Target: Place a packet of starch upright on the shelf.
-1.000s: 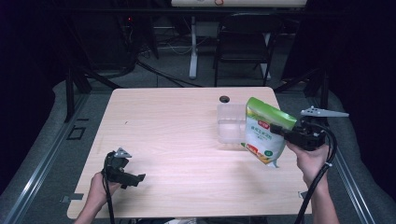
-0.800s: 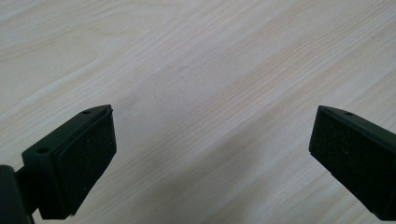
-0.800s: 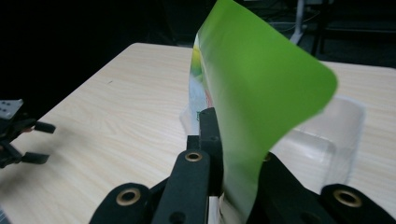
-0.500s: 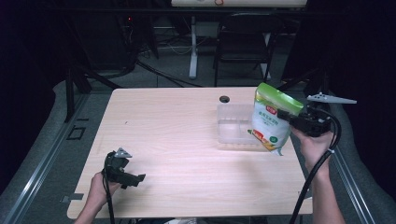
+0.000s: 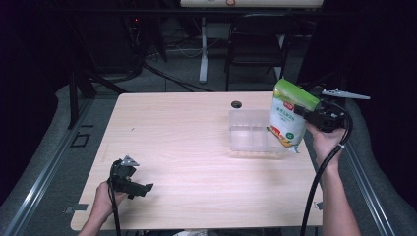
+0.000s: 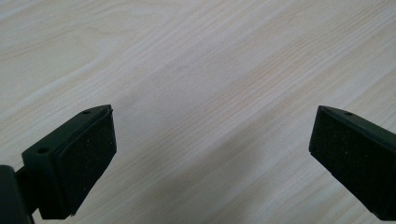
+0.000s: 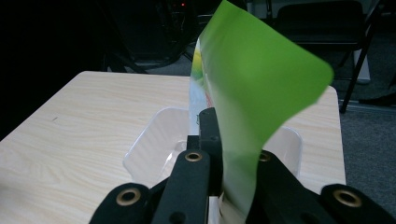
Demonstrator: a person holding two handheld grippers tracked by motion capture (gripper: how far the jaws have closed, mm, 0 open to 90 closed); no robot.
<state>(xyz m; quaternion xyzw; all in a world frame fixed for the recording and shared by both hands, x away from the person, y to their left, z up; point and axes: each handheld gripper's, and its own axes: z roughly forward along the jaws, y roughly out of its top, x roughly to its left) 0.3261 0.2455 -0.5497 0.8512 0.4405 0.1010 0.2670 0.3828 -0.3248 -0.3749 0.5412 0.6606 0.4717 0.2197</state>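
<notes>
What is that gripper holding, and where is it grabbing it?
The right gripper pinches the green and white bag by its green top edge. The left gripper holds nothing.

Both grippers are black: the left gripper point(image 5: 132, 179) has flat, grainy pads point(image 6: 91, 161), the right gripper point(image 5: 314, 115) brass-ringed screw holes, a grey three-cornered plate and trailing black cable; forearms bare

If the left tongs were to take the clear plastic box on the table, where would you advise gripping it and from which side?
I would grip the clear plastic box by its near-left wall, coming from above with one jaw inside and one outside. It sits upright and open-topped, so the thin rim is exposed. Its right side is crowded by the green and white bag held in the right tongs, while the left tongs are open and free.
</notes>
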